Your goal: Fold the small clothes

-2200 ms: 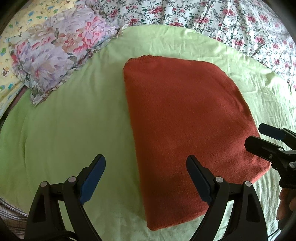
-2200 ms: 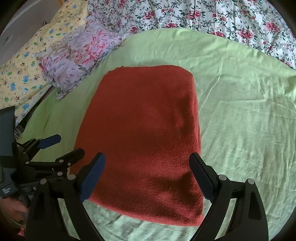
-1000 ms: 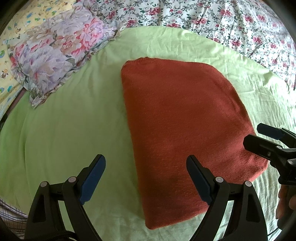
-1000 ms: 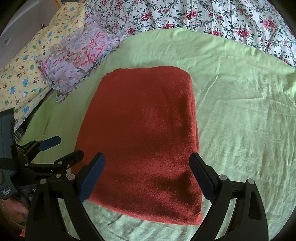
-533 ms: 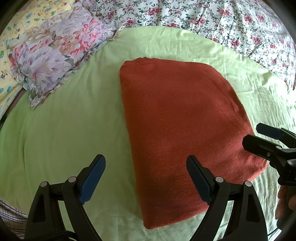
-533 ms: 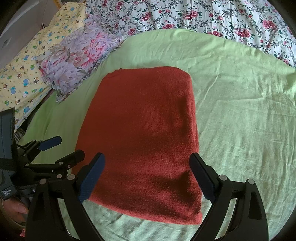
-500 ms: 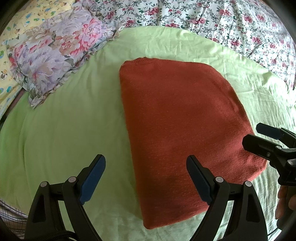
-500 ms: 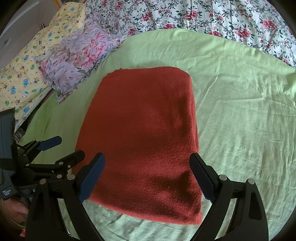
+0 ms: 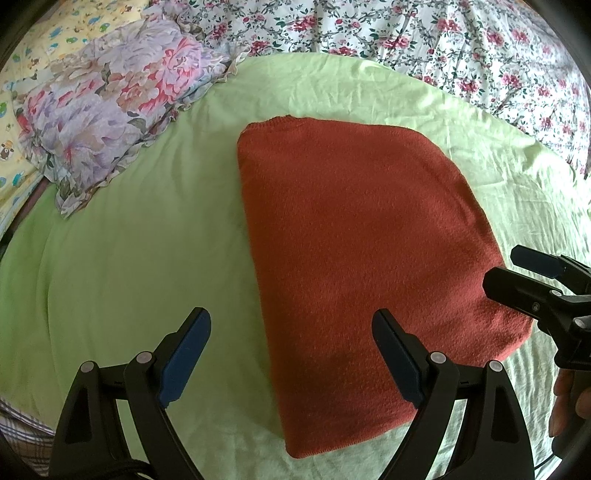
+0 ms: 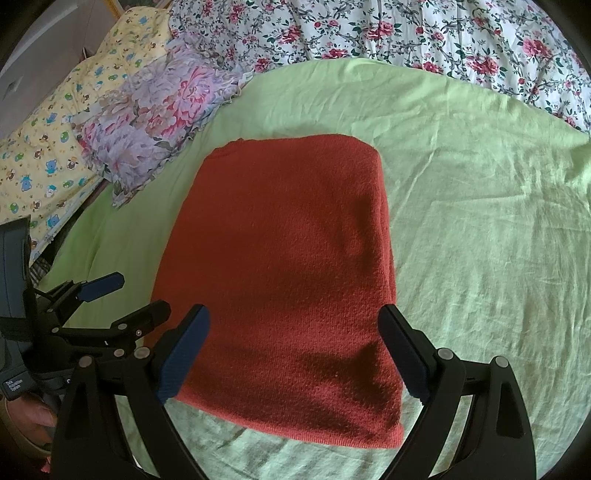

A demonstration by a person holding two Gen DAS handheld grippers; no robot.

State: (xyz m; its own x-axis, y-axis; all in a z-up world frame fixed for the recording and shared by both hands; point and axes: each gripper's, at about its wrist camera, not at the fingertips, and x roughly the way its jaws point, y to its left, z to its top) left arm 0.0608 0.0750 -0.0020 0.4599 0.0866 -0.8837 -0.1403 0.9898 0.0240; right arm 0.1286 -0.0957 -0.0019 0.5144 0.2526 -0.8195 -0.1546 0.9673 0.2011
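Observation:
A rust-red knitted garment (image 9: 354, 240) (image 10: 288, 273) lies folded flat into a rough rectangle on the light green sheet (image 9: 129, 251) (image 10: 480, 221). My left gripper (image 9: 291, 354) hovers open over the garment's near left edge, nothing between its fingers. My right gripper (image 10: 295, 350) is open too, poised above the near end of the garment with its fingers spread about as wide as the fold. The right gripper (image 9: 524, 273) shows at the right edge of the left wrist view; the left gripper (image 10: 122, 295) shows at the left of the right wrist view.
A lilac flowered pillow (image 9: 107, 110) (image 10: 155, 125) lies at the far left of the sheet. Beyond it is a yellow cartoon-print cloth (image 10: 48, 147). A white quilt with red flowers (image 9: 443, 37) (image 10: 406, 33) runs along the far side. A hand (image 9: 569, 402) holds the right gripper.
Both grippers have stayed open and almost still; the views have shifted only slightly. The garment has not moved.

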